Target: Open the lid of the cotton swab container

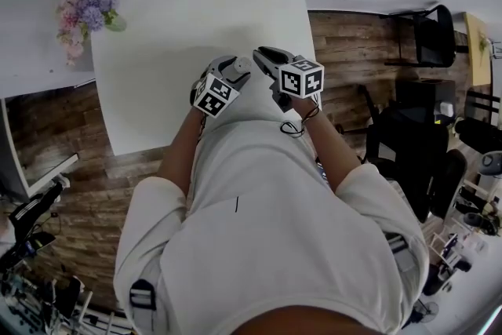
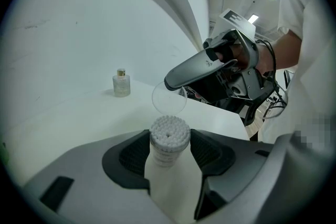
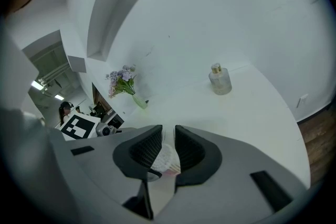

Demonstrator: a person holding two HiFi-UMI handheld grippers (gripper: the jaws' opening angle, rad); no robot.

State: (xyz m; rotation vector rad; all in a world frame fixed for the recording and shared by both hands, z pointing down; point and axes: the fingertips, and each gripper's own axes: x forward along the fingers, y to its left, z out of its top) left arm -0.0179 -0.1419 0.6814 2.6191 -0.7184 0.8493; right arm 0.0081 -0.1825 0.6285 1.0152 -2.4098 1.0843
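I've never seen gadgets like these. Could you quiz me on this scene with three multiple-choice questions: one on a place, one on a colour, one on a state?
1. Where is the cotton swab container?
A) between the left gripper's jaws
B) on a shelf
C) in a drawer

2. The table is:
A) black
B) white
C) red

3. The container's clear lid is:
A) pressed onto the container
B) lying on the table
C) off, pinched by the right gripper

Answers:
1 A: the jaws clamp its sides in the left gripper view.
2 B: its top is plain white in the head view.
3 C: the swab heads are bare, and the lid is held clear of them.
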